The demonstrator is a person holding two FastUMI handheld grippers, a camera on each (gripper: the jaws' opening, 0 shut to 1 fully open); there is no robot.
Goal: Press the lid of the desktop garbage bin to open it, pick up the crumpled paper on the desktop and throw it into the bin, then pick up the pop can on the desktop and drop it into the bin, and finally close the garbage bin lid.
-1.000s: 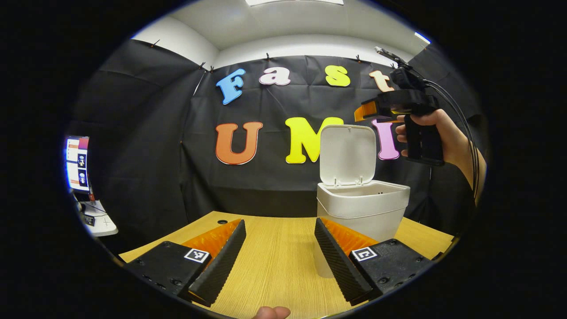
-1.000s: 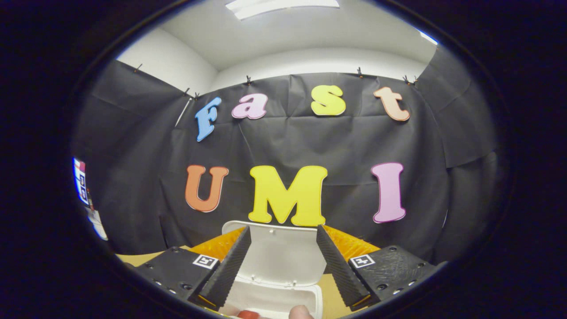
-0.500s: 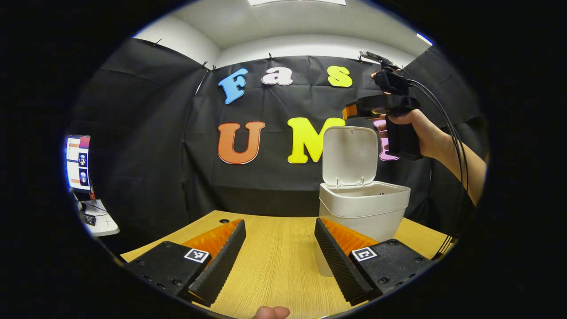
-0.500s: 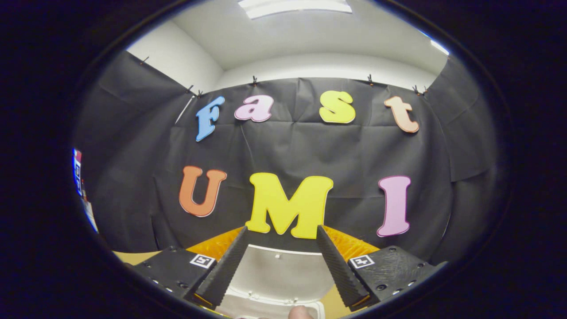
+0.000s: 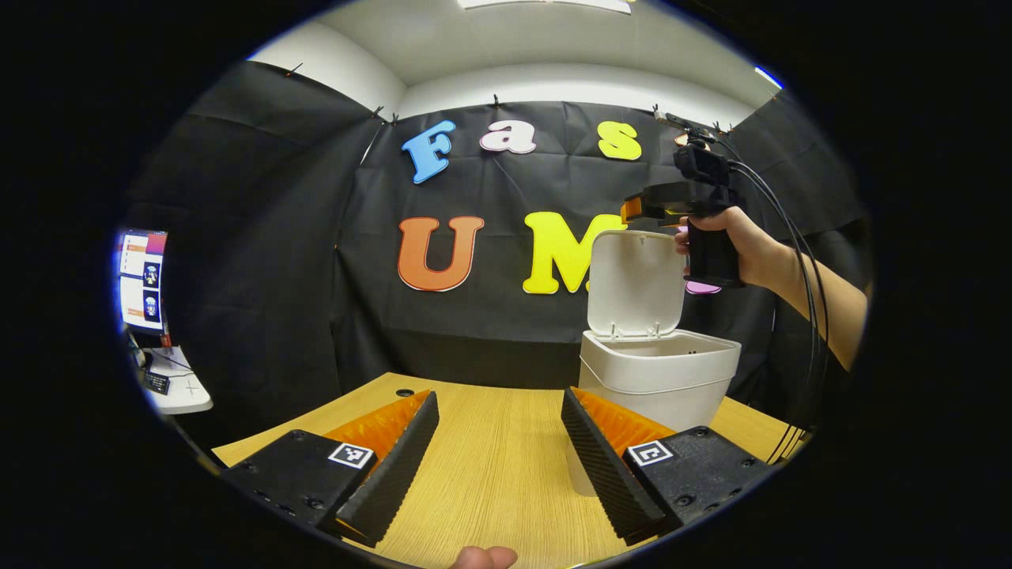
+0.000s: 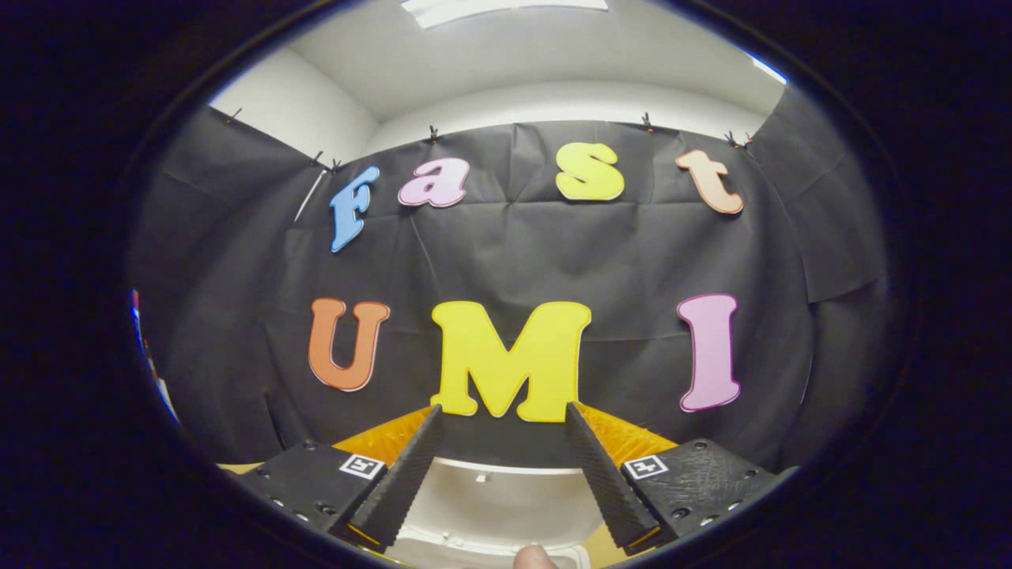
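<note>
Above the bin (image 5: pixel 660 379) near the bench's (image 5: pixel 490 466) right edge, the right hand-held gripper (image 5: pixel 644 209) had crept forward over the upright lid (image 5: pixel 636 280), jaws released and empty (paper and can presumably inside); closing seemed next. The left hand-held gripper (image 5: pixel 500 458) waited, released.

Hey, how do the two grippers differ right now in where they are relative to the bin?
The left gripper sits low over the wooden table, level with the bin's body; the right gripper is held high, at the top edge of the raised lid. The left one has the bin off to one side, while the right one looks down over the lid. Both have open jaws holding nothing.
</note>
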